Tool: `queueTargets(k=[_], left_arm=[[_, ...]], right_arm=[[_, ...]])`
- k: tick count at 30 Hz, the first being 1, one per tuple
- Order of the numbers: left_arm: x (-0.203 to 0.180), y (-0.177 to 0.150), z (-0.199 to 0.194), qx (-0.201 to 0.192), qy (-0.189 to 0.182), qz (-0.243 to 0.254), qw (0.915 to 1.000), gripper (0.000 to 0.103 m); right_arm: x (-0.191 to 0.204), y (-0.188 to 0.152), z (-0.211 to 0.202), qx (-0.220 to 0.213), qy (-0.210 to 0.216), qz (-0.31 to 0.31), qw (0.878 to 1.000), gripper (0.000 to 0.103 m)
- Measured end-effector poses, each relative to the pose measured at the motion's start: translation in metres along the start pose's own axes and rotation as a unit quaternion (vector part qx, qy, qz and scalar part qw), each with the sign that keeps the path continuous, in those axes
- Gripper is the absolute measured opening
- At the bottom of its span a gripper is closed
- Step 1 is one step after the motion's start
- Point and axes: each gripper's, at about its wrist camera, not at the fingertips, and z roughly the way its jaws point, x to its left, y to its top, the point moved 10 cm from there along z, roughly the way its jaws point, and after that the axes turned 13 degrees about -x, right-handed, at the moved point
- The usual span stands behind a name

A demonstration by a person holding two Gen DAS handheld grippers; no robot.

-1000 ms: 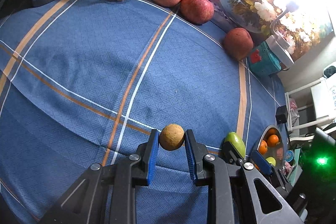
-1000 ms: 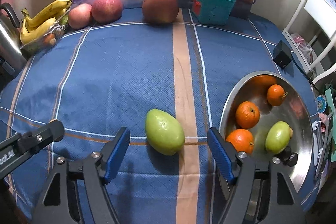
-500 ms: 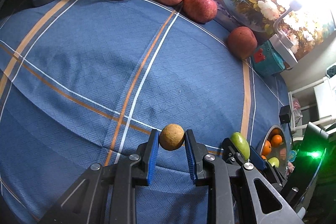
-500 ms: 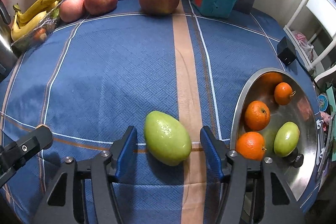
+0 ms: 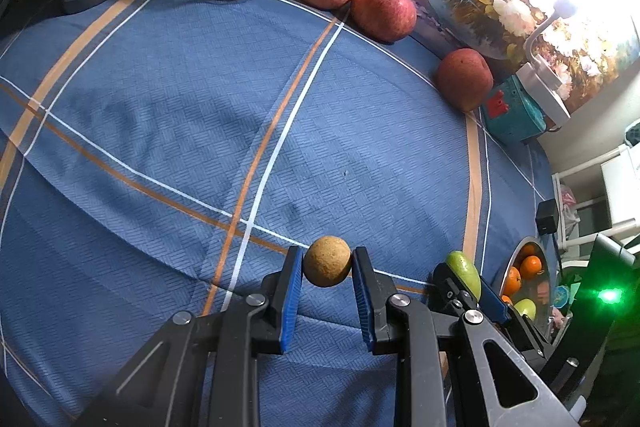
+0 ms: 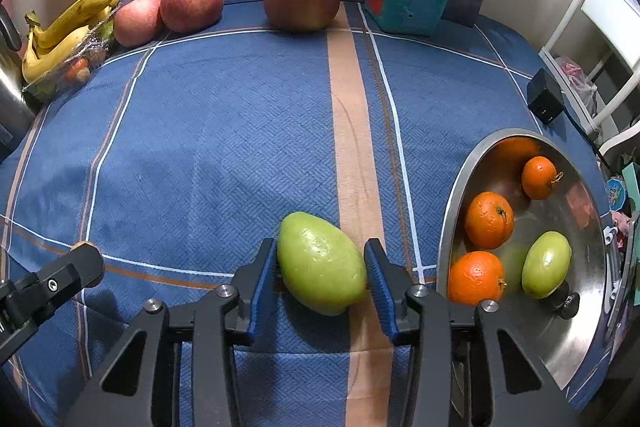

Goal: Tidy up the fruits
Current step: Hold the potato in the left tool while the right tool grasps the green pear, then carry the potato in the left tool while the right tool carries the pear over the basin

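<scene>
The left gripper [image 5: 327, 267] points steeply downward over the blue cloth [image 5: 200, 107], clear of its surface. Its blue pads [image 5: 290, 295] clamp a small round brown fruit [image 5: 327, 266] at the fingertips. The right gripper [image 6: 322, 267] also points steeply downward, close above the same cloth. Its jaws are closing around a green fruit [image 6: 320, 267] that lies on the cloth. The left pad appears to touch the fruit; a thin gap seems to remain at the right pad. Seen from the left wrist, the right gripper sits to the right of the left gripper.
</scene>
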Motion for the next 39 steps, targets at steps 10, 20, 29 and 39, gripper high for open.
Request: queueTargets(k=[10, 20, 29, 39], left_arm=[[0.0, -0.002, 0.001, 0.0, 0.009, 0.001, 1.0, 0.027], [-0.005, 0.002, -0.008, -0.014, 0.014, 0.014, 0.9997, 0.027], [-0.024, 0.002, -0.017, -0.023, 0.011, 0.039, 0.9989, 0.027], [-0.083, -0.014, -0.021, -0.019, -0.035, 0.094, 0.9948, 0.027]], right_arm=[[0.0, -0.002, -0.004, -0.002, 0.012, 0.008, 1.0, 0.046], [0.011, 0.005, -0.031, -0.029, 0.038, 0.013, 0.999, 0.046], [0.008, 0.013, -0.054, -0.051, 0.054, 0.027, 0.997, 0.045], [-0.041, 0.012, -0.061, -0.045, 0.039, 0.084, 0.995, 0.045]])
